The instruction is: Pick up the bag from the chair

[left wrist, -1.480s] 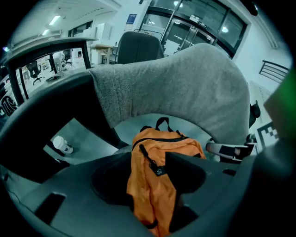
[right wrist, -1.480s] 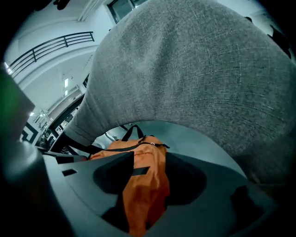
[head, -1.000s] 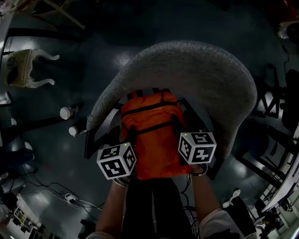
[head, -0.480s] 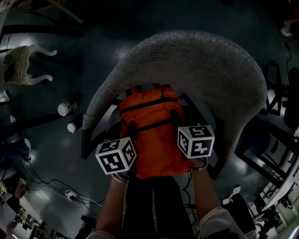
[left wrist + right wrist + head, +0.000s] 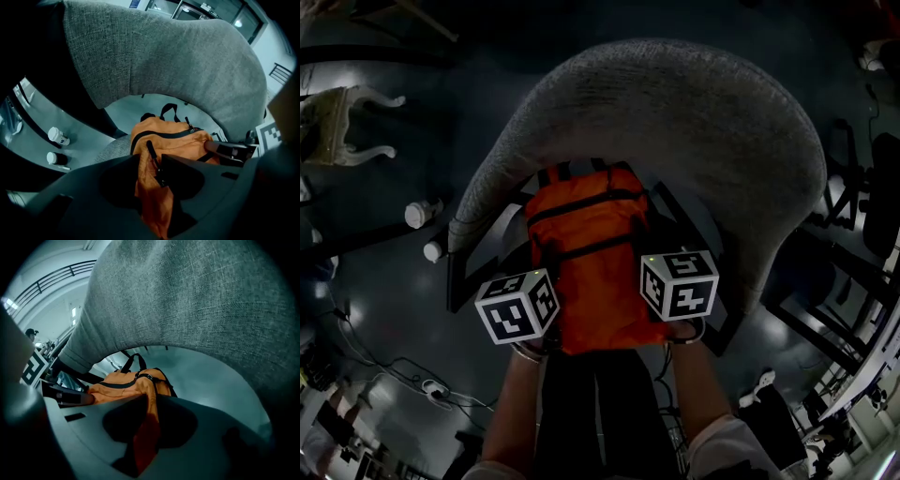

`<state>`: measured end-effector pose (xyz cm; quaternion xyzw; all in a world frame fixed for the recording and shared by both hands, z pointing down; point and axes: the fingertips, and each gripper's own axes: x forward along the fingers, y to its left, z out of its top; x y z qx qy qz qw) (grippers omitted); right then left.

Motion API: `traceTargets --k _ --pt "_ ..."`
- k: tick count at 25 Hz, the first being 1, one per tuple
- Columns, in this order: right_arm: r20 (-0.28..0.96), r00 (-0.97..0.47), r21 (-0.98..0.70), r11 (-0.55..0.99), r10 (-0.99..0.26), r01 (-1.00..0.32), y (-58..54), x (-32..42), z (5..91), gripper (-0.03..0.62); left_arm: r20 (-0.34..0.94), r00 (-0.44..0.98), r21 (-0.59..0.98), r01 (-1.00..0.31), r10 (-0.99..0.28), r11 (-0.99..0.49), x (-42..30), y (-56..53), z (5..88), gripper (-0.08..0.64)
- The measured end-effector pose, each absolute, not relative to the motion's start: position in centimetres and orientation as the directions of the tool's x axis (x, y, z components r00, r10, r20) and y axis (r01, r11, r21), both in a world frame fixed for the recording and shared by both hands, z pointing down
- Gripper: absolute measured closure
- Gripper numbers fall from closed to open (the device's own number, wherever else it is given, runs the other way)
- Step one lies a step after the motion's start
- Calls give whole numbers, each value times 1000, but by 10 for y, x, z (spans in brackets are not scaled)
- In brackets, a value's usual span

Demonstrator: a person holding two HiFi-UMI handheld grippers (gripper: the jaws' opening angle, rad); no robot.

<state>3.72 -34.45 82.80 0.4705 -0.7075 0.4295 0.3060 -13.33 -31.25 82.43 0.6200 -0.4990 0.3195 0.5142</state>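
Observation:
An orange bag (image 5: 593,258) with black straps hangs in front of the grey upholstered chair (image 5: 675,131), held up by both grippers at its near corners. My left gripper (image 5: 151,176) is shut on a fold of the bag's orange fabric (image 5: 152,197) beside a black strap. My right gripper (image 5: 146,425) is shut on another fold of the bag (image 5: 136,385). In the head view the marker cubes of the left gripper (image 5: 517,307) and right gripper (image 5: 678,284) flank the bag's lower end. The bag's top handle (image 5: 168,110) points toward the chair back (image 5: 154,51).
Two white cups (image 5: 420,214) (image 5: 437,250) stand on the dark floor left of the chair, also seen as cups (image 5: 58,136) in the left gripper view. A pale ornate chair (image 5: 337,127) lies at far left. Cables (image 5: 422,384) trail on the floor; dark furniture frames (image 5: 825,309) stand at right.
Both grippers and the orange bag have shifted slightly left and toward me, and the chair's back now fills more of the view above the bag.

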Motion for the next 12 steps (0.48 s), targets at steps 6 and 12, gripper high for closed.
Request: traceTargets --k 6,12 --pt "828 -369 -320 184 -422 -929 -342 37 819 517 910 282 299 -954 -304 11 -131 -309 816 419" --pt "818 -365 -313 190 -444 -931 -335 33 807 528 900 291 308 -951 -325 1 -129 -304 802 475"
